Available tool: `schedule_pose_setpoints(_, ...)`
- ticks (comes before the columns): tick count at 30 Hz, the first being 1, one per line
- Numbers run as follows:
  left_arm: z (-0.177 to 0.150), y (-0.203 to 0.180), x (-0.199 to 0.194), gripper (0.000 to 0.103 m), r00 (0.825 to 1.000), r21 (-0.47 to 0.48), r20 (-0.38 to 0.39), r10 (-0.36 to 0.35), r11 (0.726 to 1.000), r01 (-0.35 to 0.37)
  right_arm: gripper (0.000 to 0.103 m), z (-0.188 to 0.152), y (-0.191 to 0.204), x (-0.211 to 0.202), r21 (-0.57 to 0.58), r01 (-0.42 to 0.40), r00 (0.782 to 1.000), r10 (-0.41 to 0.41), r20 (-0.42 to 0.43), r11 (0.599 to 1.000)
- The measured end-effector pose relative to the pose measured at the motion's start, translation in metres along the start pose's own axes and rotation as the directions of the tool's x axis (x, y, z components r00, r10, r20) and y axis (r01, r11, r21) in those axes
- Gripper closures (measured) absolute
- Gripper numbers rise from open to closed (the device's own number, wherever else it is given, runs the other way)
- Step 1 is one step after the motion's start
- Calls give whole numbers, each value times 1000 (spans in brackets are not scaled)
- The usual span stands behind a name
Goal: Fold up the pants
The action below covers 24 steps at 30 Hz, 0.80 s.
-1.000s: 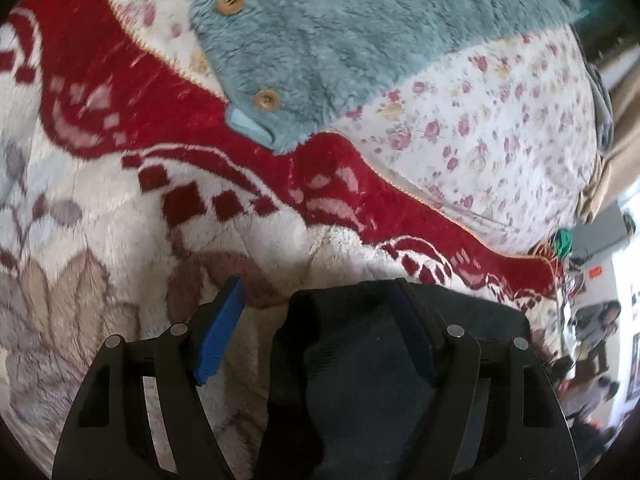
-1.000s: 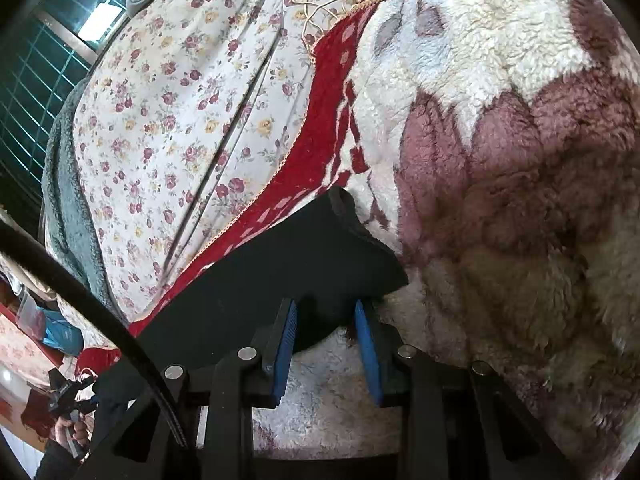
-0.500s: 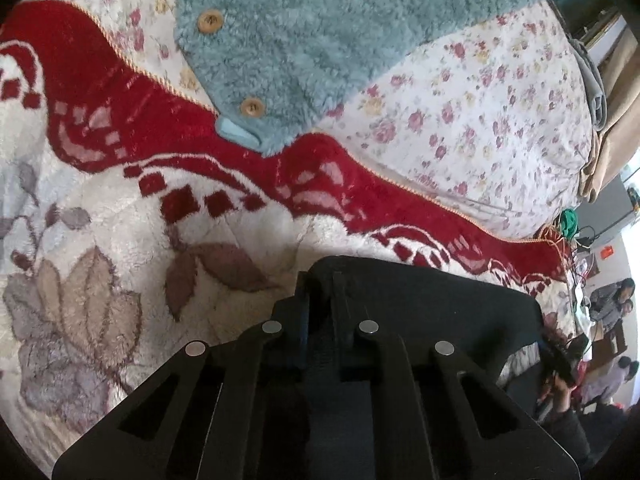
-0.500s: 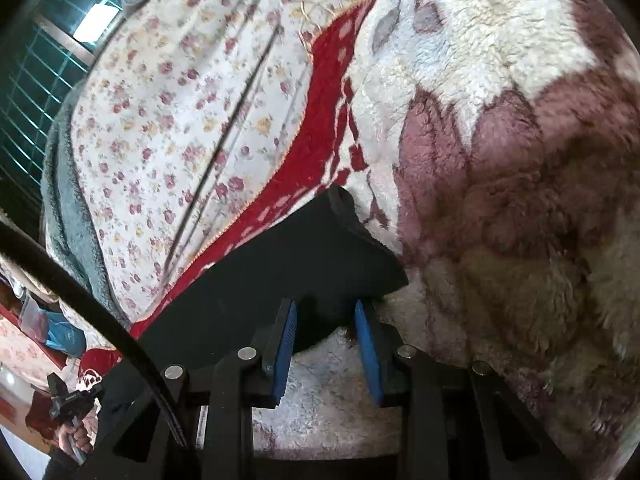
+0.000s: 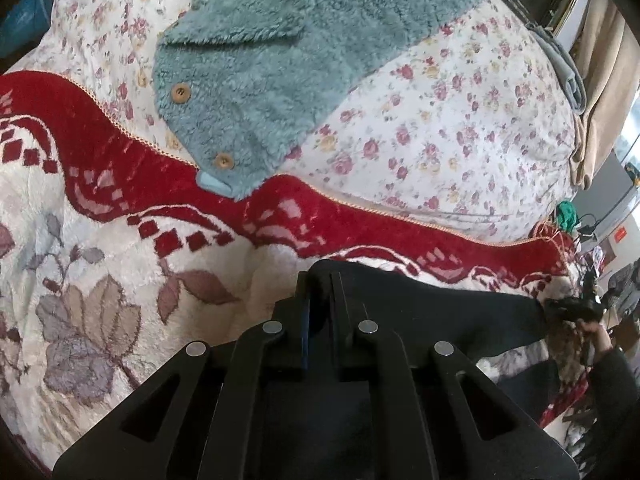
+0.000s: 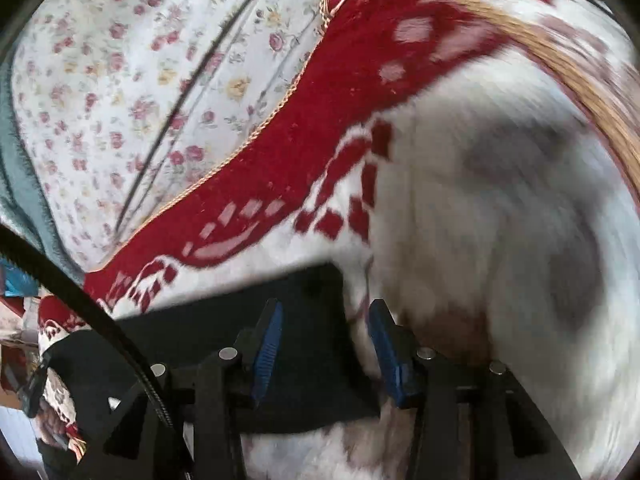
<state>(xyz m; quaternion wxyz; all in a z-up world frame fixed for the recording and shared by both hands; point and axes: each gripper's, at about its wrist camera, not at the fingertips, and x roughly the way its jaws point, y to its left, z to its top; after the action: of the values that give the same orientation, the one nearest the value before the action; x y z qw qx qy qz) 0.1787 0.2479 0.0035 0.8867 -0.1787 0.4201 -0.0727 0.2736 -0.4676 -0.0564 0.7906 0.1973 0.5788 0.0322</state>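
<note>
A: Item one, the pants [image 5: 460,312]. Where do they lie?

B: Black cloth on the plush blanket [image 5: 120,280], just short of its red border. From the left wrist view they run as a dark band from the left gripper [image 5: 320,292] off toward the right edge of the picture.

A: Left gripper, condition?

B: Jaws clamped together on one end of the pants, with cloth pinched between the fingers and bunched just ahead of them.

A: Right gripper [image 6: 324,344]?

B: Jaws opening. A corner of the pants [image 6: 304,320] sits between the blue pads [image 6: 266,344], but the right-hand pad stands clear of the cloth, over the white pile. I would not call that a grip. The picture is smeared on that side.

A: Other stock on the bed?

B: A teal fleece jacket [image 5: 300,60] with wooden buttons, lying on a flowered sheet [image 5: 460,140] beyond the blanket, well apart from the pants. Not part of this job.

A: Progress entry?

B: Judged early to middle. The pants look laid out long and narrow, possibly already doubled leg on leg, though I cannot confirm the layers. No finished compact stack shows. Left to do, by my reckoning: bring one end over the other, then smooth.
</note>
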Motion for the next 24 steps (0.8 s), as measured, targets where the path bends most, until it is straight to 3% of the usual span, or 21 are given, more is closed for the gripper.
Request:
schedule_pose_setpoints(3, 0, -9, -2, 97, 1000, 13, -3, 8, 1000, -8, 60, 17, -3, 13, 38, -70, 997, 71, -36, 997)
schedule_pose_setpoints(14, 0, -17, 1, 97, 1000, 5, -5, 13, 1000, -13, 79, 19, 4, 35, 16, -77, 992, 78, -96, 997)
schedule_pose_setpoints(16, 0, -15, 3, 97, 1000, -6, -6, 14, 1000, -14, 87, 19, 1, 38, 14, -78, 992, 79, -98, 997)
schedule_pose_setpoints(17, 0, -14, 4, 97, 1000, -9, -6, 18, 1000, -18, 90, 18, -1, 38, 16, -81, 992, 82, -95, 997)
schedule_pose_setpoints(18, 0, -13, 4, 97, 1000, -14, -5, 22, 1000, -22, 101, 18, -2, 37, 11, -83, 993, 83, -80, 997)
schedule_pose_setpoints(24, -5, -7, -14, 98, 1000, -95, -2, -1, 996, 1, 101, 3, 2, 0, -72, -131, 989, 135, 57, 989)
